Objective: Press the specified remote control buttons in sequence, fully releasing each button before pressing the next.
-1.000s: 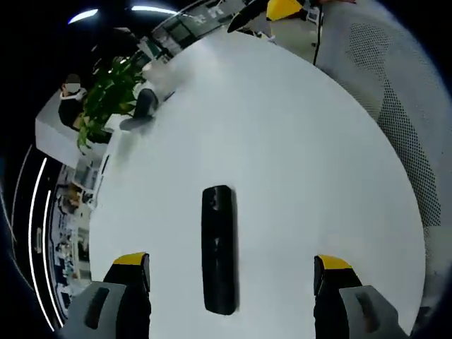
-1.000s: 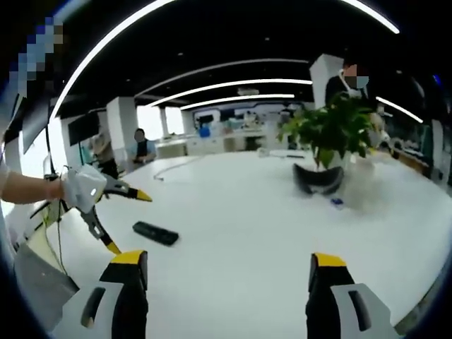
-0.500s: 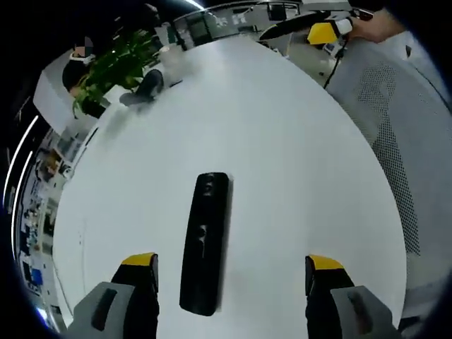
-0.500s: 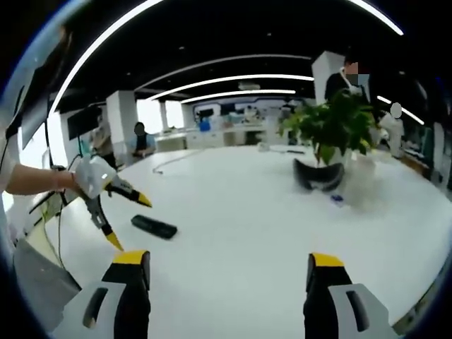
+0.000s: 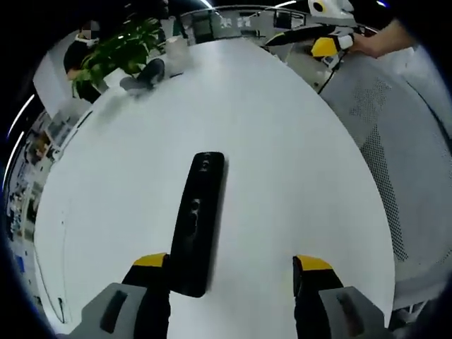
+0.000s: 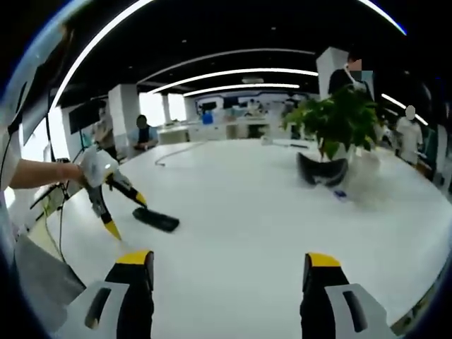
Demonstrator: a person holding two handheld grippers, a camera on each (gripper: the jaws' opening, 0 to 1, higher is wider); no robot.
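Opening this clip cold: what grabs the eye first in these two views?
The black remote control lies lengthwise on the big white table, right between the open yellow-tipped jaws of the left gripper, nearer the left jaw. In the right gripper view, that left gripper reaches down at the remote's end, while the right gripper is open over bare tabletop. A leafy potted plant stands farther back on the table.
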